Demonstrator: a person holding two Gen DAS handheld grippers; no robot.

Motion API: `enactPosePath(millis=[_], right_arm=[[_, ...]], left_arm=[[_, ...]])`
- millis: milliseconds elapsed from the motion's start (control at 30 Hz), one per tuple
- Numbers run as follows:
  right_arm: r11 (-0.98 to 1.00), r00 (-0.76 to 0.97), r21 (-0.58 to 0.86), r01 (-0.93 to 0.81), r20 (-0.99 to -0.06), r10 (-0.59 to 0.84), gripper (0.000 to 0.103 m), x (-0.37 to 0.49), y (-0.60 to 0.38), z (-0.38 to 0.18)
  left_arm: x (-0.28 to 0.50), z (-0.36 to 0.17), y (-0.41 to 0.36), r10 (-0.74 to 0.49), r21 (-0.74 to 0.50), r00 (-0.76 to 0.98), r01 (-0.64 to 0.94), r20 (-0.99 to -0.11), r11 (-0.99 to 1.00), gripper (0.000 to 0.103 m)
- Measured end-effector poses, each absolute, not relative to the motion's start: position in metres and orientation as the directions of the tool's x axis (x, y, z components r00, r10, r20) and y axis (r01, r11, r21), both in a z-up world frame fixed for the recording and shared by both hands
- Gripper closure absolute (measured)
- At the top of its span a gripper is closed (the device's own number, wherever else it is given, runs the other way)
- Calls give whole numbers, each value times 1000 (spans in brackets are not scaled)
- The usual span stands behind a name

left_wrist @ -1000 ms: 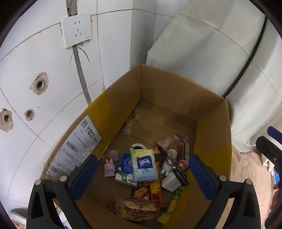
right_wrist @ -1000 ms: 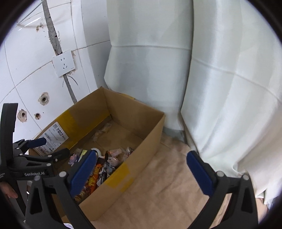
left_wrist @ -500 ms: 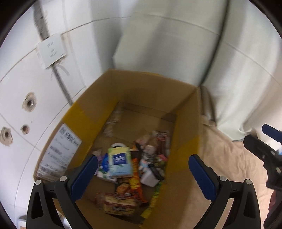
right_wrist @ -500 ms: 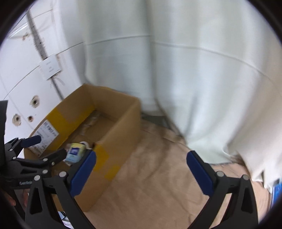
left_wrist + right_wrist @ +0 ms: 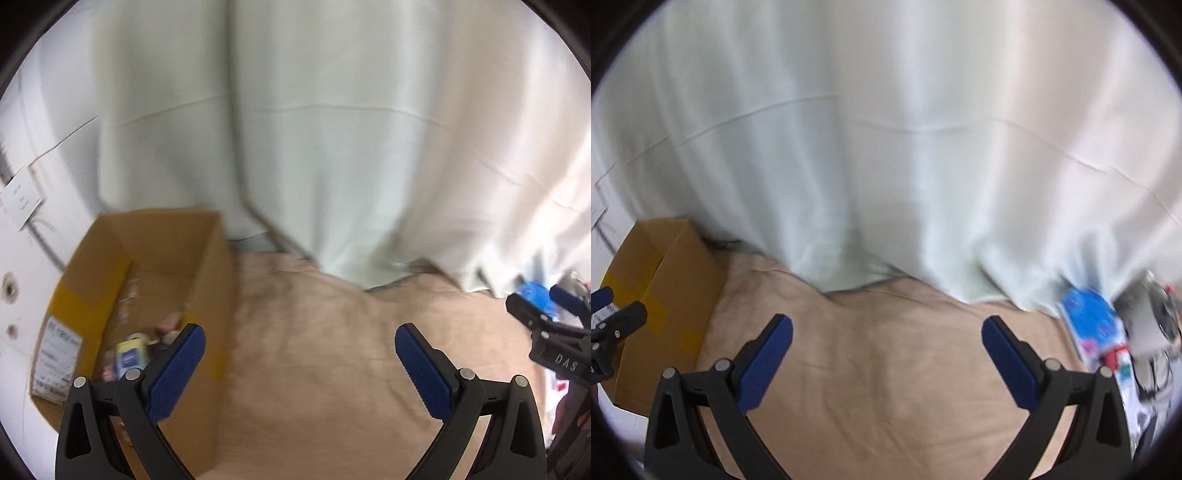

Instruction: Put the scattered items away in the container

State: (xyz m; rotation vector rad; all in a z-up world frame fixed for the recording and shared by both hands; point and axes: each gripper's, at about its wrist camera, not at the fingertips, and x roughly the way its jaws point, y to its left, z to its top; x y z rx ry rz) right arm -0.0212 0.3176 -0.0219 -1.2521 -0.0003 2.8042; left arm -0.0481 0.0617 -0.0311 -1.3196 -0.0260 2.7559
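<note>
Left wrist view shows the left gripper point(image 5: 299, 354) nearest the lens, its blue-padded fingers point(image 5: 177, 369) spread wide with nothing between them, hovering over a beige cloth point(image 5: 314, 350) that covers the floor. Just past the left finger stands the cardboard box point(image 5: 207, 266), open at the top, with a yellow tape band and a white label on its side; inside lie a tissue pack point(image 5: 129, 356) and several small items too blurred to name. At the right edge the tip of the right gripper point(image 5: 543, 310) pokes in, and a blue object behind it is partly hidden. Beyond cloth and box hangs a white curtain point(image 5: 332, 147) down to the floor, with a white wall point(image 5: 22, 258) at far left. From the right wrist view, the right gripper point(image 5: 886, 350) is likewise spread wide and empty above the same cloth point(image 5: 879, 350). Farther off, the box point(image 5: 665, 266) sits at the left, its inside hidden from here, and the left gripper's tip point(image 5: 613, 314) overlaps it. At the right edge lie scattered items point(image 5: 1097, 325), a blue-and-white package among them, blurred and cut off by the frame, under the curtain point(image 5: 886, 129).
</note>
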Motion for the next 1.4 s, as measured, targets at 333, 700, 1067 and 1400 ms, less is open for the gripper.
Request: enactPosePath(millis=[333, 700, 1067, 1400], right_arm=[[-994, -706, -8, -113, -703, 86, 0, 48, 329, 8], [-999, -709, 40, -36, -705, -3, 0, 64, 302, 13], [-998, -704, 49, 32, -708, -57, 0, 66, 281, 10], [-999, -701, 48, 21, -711, -49, 0, 64, 280, 10]], left_arm=[[-13, 5, 102, 93, -10, -707, -121, -701, -993, 0], [28, 8, 65, 17, -1, -724, -22, -689, -1000, 0], [47, 1, 41, -21, 26, -711, 4, -703, -1000, 0], [47, 3, 41, -9, 8, -721, 5, -693, -1000, 0]])
